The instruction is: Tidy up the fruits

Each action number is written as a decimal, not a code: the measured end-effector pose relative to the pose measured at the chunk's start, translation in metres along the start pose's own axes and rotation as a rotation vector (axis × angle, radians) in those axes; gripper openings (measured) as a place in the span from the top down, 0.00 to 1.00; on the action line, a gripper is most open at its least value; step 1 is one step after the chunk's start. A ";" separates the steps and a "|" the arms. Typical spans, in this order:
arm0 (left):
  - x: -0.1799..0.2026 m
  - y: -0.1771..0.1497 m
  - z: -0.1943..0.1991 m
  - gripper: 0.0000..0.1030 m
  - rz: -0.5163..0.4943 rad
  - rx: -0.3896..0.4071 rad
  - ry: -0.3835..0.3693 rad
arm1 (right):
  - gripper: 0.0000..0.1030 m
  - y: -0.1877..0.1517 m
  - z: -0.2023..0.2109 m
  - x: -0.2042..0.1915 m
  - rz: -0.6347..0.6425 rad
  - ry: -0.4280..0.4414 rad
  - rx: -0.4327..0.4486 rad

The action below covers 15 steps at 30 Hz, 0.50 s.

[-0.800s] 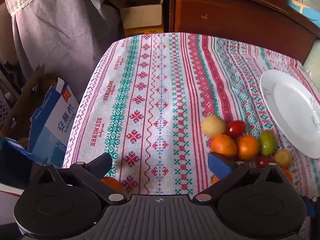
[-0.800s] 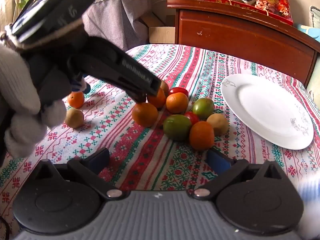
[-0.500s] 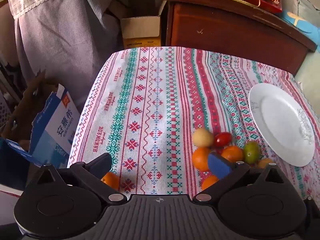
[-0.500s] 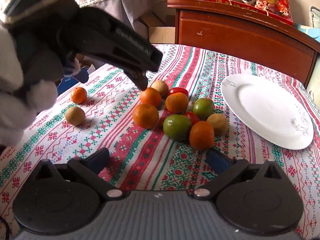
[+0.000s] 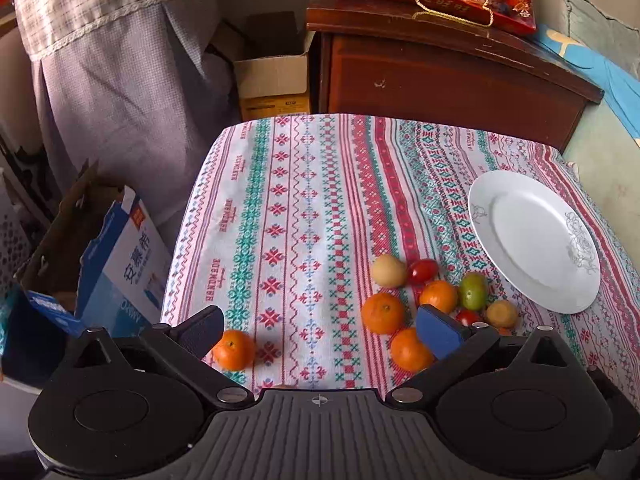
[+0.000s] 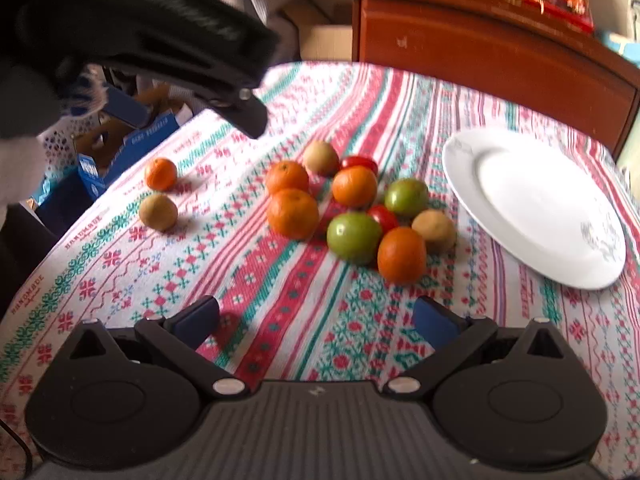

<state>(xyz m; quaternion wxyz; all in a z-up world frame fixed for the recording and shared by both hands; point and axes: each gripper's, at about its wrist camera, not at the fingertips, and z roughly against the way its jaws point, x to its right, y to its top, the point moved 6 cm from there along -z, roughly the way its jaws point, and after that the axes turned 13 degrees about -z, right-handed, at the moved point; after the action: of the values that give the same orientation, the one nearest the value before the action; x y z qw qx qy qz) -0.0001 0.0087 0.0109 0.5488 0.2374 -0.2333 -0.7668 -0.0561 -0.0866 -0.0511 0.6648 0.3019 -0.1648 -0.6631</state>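
Both the left gripper (image 5: 318,332) and the right gripper (image 6: 316,322) hang spread wide and empty above the worktop (image 5: 304,200). The fruits (image 6: 352,208) sit clustered beside the bare white plate (image 6: 536,204); one orange (image 5: 233,349) lies apart.

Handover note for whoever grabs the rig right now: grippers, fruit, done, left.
Left gripper: open, empty, above the cloth's left part.
Right gripper: open, empty, above the cloth on the near side of the fruit cluster.
White plate: empty, right of the cluster.
Cluster: oranges, green fruits, red tomatoes, brownish fruits, bunched mid-cloth.
Two strays to the left: a small orange and a brown fruit.
Done: nothing on the plate yet.
Left: all the fruit. A likely start is the near orange, closest to the right gripper.
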 end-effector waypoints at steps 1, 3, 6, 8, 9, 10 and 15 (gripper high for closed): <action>-0.002 -0.001 0.001 0.01 0.002 -0.003 0.004 | 0.01 0.001 0.001 0.000 -0.017 -0.008 -0.026; -0.005 -0.003 0.002 0.01 0.007 -0.007 0.010 | 0.01 0.002 0.007 0.004 -0.088 -0.003 -0.036; -0.008 -0.003 0.007 0.01 0.017 -0.008 0.017 | 0.01 0.010 0.016 0.011 -0.163 -0.054 -0.021; -0.010 -0.001 0.012 0.01 0.025 0.005 0.016 | 0.01 0.019 0.024 0.015 -0.183 -0.097 0.039; -0.012 -0.001 0.016 0.01 0.028 0.012 0.017 | 0.01 0.023 0.030 0.017 -0.206 -0.118 0.069; -0.013 0.000 0.019 0.01 0.030 0.019 0.019 | 0.01 0.026 0.035 0.019 -0.233 -0.133 0.085; -0.026 0.003 0.030 0.01 0.052 0.020 0.054 | 0.01 0.046 0.048 0.027 -0.303 -0.111 0.076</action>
<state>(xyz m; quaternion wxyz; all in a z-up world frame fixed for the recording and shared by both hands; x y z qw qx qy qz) -0.0087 0.0354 0.0392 0.5722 0.2572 -0.2321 -0.7434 -0.0487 -0.1247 0.0093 0.5353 0.3111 -0.1785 -0.7647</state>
